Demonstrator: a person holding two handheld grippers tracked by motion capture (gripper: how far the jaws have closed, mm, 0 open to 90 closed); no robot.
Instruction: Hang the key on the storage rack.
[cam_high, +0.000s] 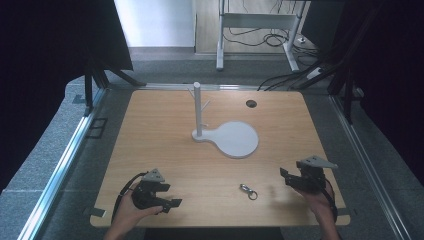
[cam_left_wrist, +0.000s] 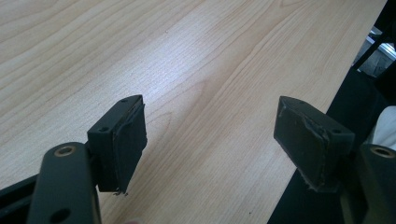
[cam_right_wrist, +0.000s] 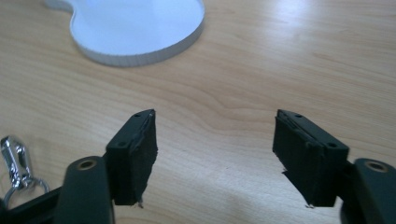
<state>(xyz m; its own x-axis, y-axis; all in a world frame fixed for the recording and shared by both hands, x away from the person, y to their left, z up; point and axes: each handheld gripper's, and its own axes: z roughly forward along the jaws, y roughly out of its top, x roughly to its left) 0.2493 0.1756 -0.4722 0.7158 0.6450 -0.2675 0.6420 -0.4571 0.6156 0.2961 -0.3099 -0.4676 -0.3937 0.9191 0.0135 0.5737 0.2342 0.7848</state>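
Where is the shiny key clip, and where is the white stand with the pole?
key clip (cam_high: 248, 191), high view, on its metal ring.
white stand (cam_high: 239, 140), high view, on its round flat base.

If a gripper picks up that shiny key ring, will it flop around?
Probably. The key ring looks like a metal clip joined loosely to a thin ring, so one part would likely dangle. It lies flat, so it shouldn't roll, and its shiny metal may slip between the pads.

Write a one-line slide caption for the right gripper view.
Open right gripper low over the wooden table, metal key clip at its left, white stand base ahead.
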